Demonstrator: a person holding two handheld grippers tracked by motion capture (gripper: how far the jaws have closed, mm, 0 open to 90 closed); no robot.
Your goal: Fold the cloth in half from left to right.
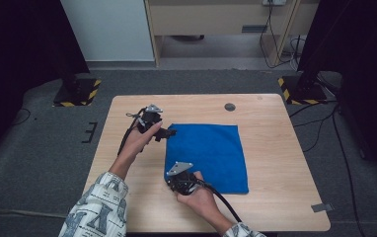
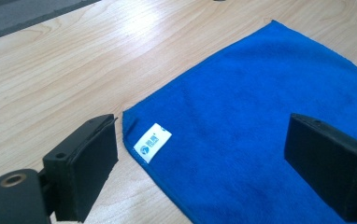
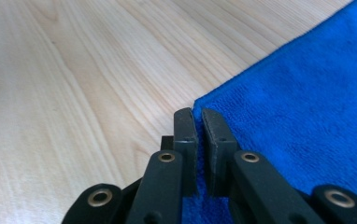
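Right hand-held gripper [image 3: 198, 116] pinches cloth [image 3: 307, 116] corner.

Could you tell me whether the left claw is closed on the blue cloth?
No, the left claw stands wide open over the labelled corner of the blue cloth.

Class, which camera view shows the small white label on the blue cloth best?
The left gripper view: the white label sits close and sharp at a corner of the blue cloth. The high view gives the whole cloth, the label too small to make out; the right gripper view shows another corner.
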